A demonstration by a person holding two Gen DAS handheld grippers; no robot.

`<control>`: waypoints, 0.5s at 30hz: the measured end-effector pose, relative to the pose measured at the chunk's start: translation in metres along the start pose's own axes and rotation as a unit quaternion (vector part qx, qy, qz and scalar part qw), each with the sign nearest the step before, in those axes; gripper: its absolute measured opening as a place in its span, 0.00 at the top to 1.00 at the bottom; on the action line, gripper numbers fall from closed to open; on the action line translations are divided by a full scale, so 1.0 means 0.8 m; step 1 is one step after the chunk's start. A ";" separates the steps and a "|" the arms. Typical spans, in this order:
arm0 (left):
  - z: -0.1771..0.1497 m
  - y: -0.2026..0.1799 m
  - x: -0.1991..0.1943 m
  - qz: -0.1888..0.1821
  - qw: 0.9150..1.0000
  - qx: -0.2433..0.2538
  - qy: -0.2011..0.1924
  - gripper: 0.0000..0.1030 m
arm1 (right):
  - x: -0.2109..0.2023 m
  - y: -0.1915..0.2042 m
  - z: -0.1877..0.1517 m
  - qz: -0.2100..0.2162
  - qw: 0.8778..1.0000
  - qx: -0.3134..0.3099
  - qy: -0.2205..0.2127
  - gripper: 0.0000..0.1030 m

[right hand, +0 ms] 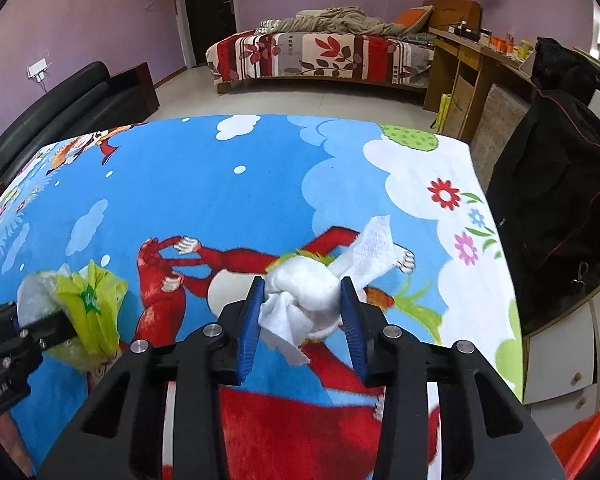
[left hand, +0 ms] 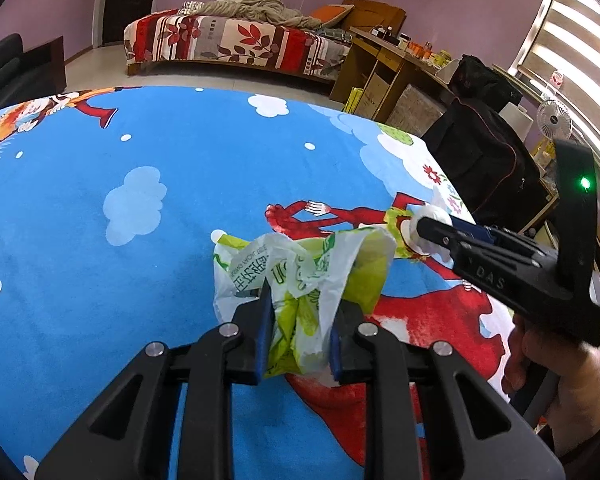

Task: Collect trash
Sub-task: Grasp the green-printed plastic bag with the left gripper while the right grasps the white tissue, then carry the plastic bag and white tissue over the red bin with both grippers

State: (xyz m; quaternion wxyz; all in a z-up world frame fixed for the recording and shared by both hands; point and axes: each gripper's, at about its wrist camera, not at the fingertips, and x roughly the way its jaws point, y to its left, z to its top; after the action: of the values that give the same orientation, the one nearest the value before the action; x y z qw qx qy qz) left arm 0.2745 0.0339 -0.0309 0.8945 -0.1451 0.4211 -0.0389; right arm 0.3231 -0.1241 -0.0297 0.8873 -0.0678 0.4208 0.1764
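A crumpled white and green plastic bag (left hand: 300, 264) is bunched between the blue pads of my left gripper (left hand: 304, 300), which is shut on it, over the blue cartoon blanket (left hand: 140, 200). The right wrist view shows the same bag (right hand: 92, 300) at the lower left, held in the left gripper (right hand: 60, 326). My right gripper (right hand: 302, 284) has both pads against a white tissue wad (right hand: 304, 300), with a loose flap sticking out up and to the right. From the left wrist, the right gripper (left hand: 420, 226) and its tissue (left hand: 430, 214) lie just right of the bag.
The blanket (right hand: 220, 184) ends at a far edge. Beyond are floor, a bed (right hand: 320, 52) and a wooden desk (right hand: 472, 60). Black bags (right hand: 560, 184) and white drawers (right hand: 572, 360) stand on the right, a black sofa (right hand: 72, 92) on the left. Something orange (right hand: 588, 440) shows at the lower right.
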 end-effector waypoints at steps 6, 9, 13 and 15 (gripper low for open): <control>-0.008 -0.013 -0.017 -0.003 1.000 0.010 -0.016 0.79 | -0.046 -0.002 -0.022 -0.010 1.000 0.007 -0.025 0.64; -0.013 -0.024 -0.025 -0.003 1.000 0.016 -0.022 0.79 | -0.071 -0.004 -0.034 -0.017 0.999 0.013 -0.038 0.64; -0.020 -0.039 -0.038 -0.004 0.999 0.025 -0.031 0.79 | -0.103 -0.008 -0.049 -0.023 0.998 0.016 -0.053 0.64; -0.022 -0.049 -0.046 0.000 0.999 0.034 -0.038 0.78 | -0.120 -0.012 -0.058 -0.029 0.998 0.019 -0.060 0.64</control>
State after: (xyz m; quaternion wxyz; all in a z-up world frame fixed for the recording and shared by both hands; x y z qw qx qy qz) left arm 0.2392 -0.0006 -0.0030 0.9141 -0.1164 0.3854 -0.0478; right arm 0.2373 -0.1697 0.0144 0.9167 -0.0523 0.3682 0.1458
